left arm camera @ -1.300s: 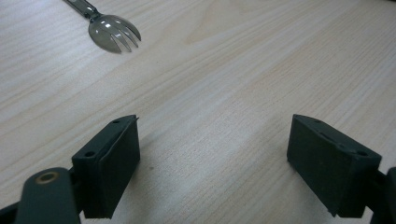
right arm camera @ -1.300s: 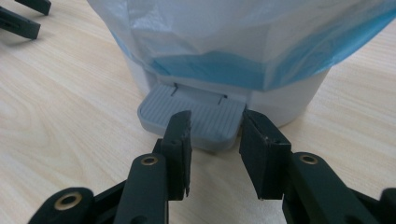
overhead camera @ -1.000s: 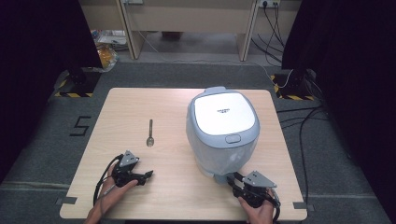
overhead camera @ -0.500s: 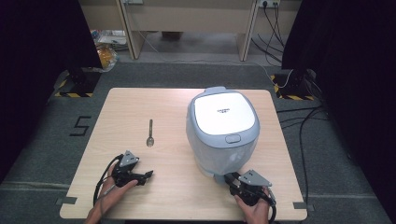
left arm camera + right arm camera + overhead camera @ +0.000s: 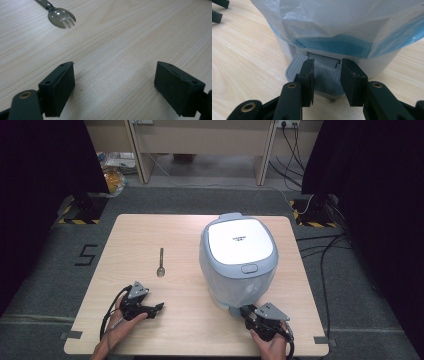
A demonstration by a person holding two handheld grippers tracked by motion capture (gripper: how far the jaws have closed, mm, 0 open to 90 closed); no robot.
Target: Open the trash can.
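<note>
Number 5 (image 5: 88, 255) on the floor

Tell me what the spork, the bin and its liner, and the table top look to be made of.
Spork: likely polished metal; grey, with bright glints. Bin: seemingly smooth moulded plastic, pale grey-blue, with a ribbed grey pedal. Liner: thin translucent plastic film, crinkled and folded. Table top: light wood or wood-look laminate with straight grain lines; which one is unclear.

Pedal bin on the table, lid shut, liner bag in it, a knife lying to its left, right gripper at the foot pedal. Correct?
One error: the utensil is a fork, not a knife; the left gripper view shows its tines. The bin, shut lid, liner bag, pedal and right gripper are as stated.
</note>
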